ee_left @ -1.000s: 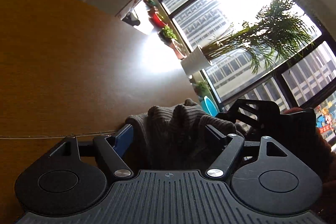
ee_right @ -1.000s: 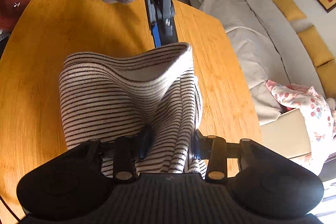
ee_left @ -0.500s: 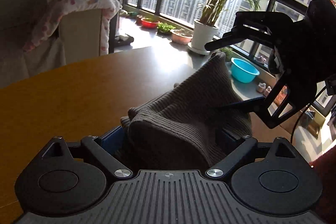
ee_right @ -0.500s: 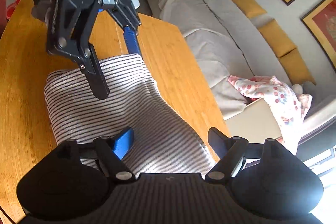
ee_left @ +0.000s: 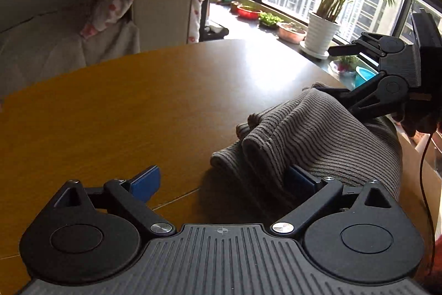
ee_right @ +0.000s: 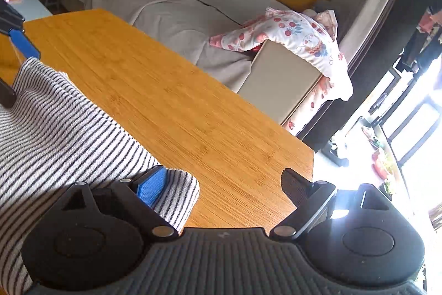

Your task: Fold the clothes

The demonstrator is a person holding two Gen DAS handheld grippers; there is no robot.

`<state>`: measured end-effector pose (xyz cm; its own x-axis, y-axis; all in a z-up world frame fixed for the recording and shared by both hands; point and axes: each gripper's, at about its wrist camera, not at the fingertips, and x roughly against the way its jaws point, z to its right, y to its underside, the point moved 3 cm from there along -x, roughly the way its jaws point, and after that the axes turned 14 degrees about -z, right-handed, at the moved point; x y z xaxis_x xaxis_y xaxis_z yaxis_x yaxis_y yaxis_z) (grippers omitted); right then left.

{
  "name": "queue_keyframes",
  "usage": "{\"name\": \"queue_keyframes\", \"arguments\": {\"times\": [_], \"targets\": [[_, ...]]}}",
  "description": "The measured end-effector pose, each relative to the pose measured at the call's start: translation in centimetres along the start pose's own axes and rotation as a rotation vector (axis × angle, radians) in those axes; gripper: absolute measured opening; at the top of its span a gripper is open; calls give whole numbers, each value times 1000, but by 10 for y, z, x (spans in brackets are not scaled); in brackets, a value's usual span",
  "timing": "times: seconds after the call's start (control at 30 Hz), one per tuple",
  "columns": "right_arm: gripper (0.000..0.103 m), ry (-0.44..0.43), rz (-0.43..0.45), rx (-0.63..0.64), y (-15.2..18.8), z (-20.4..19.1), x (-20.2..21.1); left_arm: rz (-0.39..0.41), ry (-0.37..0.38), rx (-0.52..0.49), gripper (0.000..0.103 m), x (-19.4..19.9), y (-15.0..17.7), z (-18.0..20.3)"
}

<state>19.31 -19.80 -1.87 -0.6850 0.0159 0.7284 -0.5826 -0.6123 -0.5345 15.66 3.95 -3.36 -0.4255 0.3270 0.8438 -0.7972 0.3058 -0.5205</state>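
Nearest, we see the left hand-held gripper (ee_left: pixel 222 181) spread wide, its right finger against the striped garment (ee_left: pixel 317 134) lying folded on the wooden surface (ee_left: pixel 124 107). The right hand-held gripper (ee_right: pixel 226 184) is likewise spread at the garment's corner. Beyond stands the sofa (ee_right: pixel 171 10).

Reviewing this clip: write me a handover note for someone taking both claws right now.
Left claw: open, holding nothing.
Right claw: open, holding nothing.
Striped garment: lies folded over on the wooden table, between the two claws; each claw has one finger at its edge.
Done: a fold is laid down and let go.
Left: judge whether another fold or smoothing is needed; folds look bunched in the left view.
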Motion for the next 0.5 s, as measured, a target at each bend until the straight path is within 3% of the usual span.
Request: {"name": "queue_keyframes", "arguments": {"times": [0.17,0.23,0.27,0.3,0.43,0.5], "targets": [[92,-49,11,-137,13,15,32,26,-38,-65,101,14,-5,8],[92,-72,17,-199,19,22,47,59,-5,-83,100,28,-10,11],[97,-86,20,-230,22,26,55,77,17,-92,100,36,-13,12],[103,-138,28,-282,31,34,67,96,39,-100,100,43,-16,13],[103,-359,6,-449,78,45,94,163,216,-162,101,54,-33,34],[103,-465,-37,-555,102,38,96,137,247,-144,102,38,-38,33]]}}
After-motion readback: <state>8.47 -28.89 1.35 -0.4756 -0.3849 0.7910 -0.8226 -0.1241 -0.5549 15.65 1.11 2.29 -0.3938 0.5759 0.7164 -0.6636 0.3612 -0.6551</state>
